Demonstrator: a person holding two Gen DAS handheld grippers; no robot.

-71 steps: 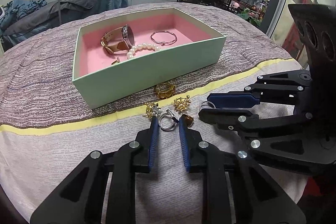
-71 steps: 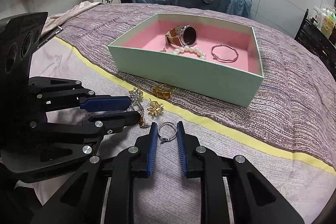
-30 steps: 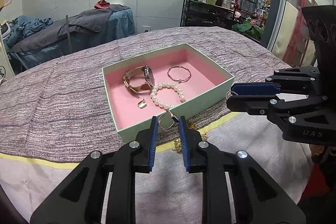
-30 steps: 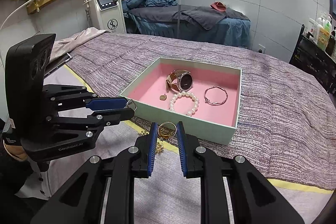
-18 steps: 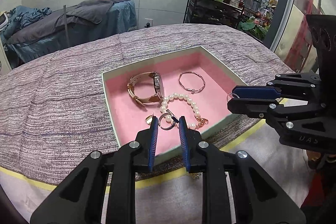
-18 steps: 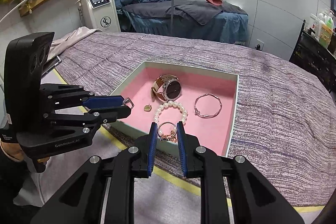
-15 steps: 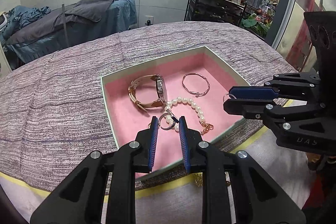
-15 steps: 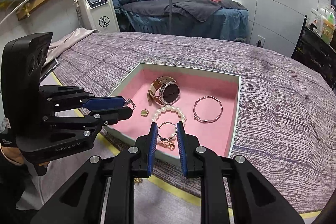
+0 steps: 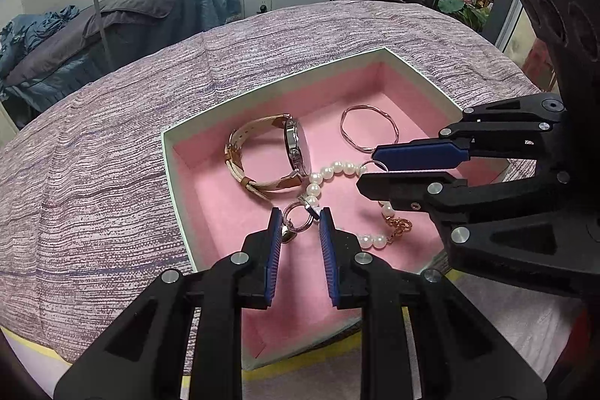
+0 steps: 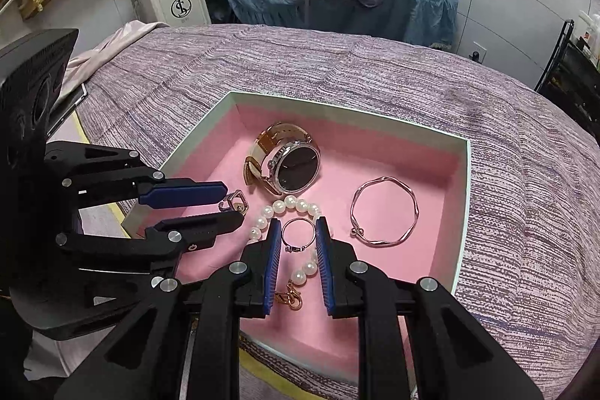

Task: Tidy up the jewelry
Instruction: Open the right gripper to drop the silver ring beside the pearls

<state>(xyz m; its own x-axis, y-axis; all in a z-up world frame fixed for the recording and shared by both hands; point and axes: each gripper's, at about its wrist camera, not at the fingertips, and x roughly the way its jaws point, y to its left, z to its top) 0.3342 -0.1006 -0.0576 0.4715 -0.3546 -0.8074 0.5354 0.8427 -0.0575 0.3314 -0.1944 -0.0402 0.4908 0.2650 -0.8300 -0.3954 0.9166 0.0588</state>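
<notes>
Both tools hang over the pale green box, whose inside is lined in pink and which rests on a purple-grey striped bedspread. The left tool pinches a silver ring between its blue pads, with a small charm hanging at the left pad; from the right wrist view the same tool shows that ring poking out between its tips, above the box's near left corner. The right tool grips another thin ring edge to edge between its blue fingers, directly above the pearl bracelet lying on the pink lining. In the left wrist view the right tool reaches in from the right side with its ring just showing at the tips, near the pearls. Inside the box a wristwatch with a tan strap and dark face sits toward the back left, touching or nearly touching the pearl strand. A thin rose-gold bangle lies apart on the right side. The bracelet's gold clasp rests near the front, between the right tool's fingers as seen from its camera.
</notes>
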